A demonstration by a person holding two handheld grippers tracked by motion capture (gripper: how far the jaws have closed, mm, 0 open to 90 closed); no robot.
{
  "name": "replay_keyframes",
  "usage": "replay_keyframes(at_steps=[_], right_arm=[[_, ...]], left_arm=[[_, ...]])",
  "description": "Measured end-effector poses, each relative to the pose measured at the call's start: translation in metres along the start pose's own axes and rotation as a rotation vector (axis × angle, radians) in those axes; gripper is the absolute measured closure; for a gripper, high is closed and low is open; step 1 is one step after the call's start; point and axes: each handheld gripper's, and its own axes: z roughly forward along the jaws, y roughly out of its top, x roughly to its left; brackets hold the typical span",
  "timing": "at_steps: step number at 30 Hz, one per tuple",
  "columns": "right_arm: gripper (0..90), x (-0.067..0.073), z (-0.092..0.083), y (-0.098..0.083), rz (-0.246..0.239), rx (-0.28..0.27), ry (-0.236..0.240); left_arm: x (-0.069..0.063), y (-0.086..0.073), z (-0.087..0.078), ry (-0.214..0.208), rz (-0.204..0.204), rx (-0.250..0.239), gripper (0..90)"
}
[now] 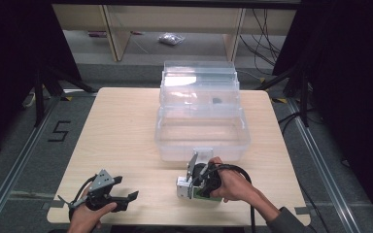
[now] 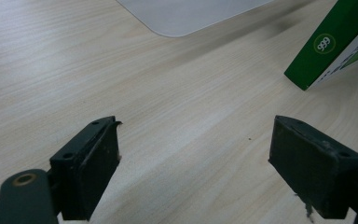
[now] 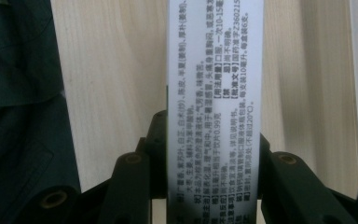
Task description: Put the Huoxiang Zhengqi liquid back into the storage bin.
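Nearest us, our left gripper (image 1: 119,191) rests low on the pale wooden counter (image 1: 121,131) with its black fingers (image 2: 86,175) spread wide and nothing between them. Just to its right, our right gripper (image 1: 199,187) has its fingers (image 3: 130,186) clenched on a small green-and-white printed cardboard box (image 1: 201,191), a medicine carton by the look of it. In the right gripper view the white text panel runs straight up between the two pads; in the left gripper view a green corner of it hangs just above the wood.

We judge this carton light and fairly stiff along its edges, yet hollow enough to dent on its broad faces, so we would squeeze gently. Its smooth printed skin may slide if the hold is loose. Taking it across the narrow sides, near the middle of its length, seems safest to us.

Beyond it stands a clear plastic storage bin (image 1: 201,138) with its transparent lid (image 1: 199,80) thrown back, seemingly empty.
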Motion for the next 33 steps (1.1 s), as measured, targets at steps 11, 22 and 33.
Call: replay_keyframes(at_steps=[11, 22, 33], right_arm=[[65.1, -0.009, -0.03, -0.018, -0.02, -0.044, 0.008], [65.1, -0.025, -0.067, -0.026, 0.006, -0.061, -0.016], [65.1, -0.042, -0.096, -0.026, -0.006, -0.082, -0.021]], left_arm=[[0.001, 0.0, 0.0, -0.005, 0.011, 0.005, 15.3], [0.002, -0.001, 0.002, -0.001, -0.003, -0.001, 15.3], [0.001, 0.0, 0.001, -0.001, -0.009, -0.008, 15.3]])
